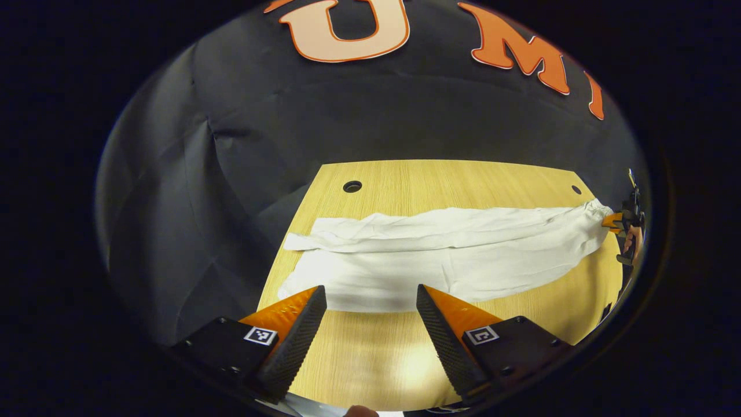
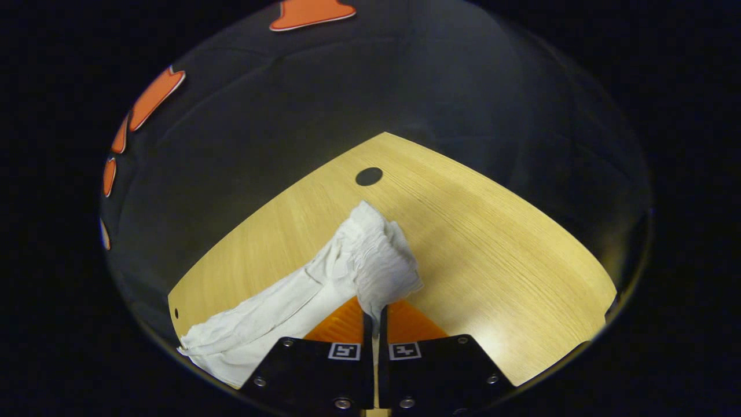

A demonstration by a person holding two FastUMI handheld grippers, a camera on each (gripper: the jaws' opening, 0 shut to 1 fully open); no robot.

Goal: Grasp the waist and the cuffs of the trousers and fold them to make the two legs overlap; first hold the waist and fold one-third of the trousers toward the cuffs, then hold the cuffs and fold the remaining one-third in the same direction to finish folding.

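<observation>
One trousers [image 1: 440,255] waist, jaws clamped.

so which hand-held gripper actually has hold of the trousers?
The right hand-held gripper: shut on the white fabric trousers at the waist. The left hand-held gripper is open, short of them.

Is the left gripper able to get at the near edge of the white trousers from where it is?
Probably yes: the left gripper is open, the trousers lie just ahead, and only bare table lies between.

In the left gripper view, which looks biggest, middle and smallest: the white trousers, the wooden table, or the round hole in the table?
1. wooden table
2. white trousers, spread across it
3. round hole, tiny, though it lies farther from the camera
</observation>
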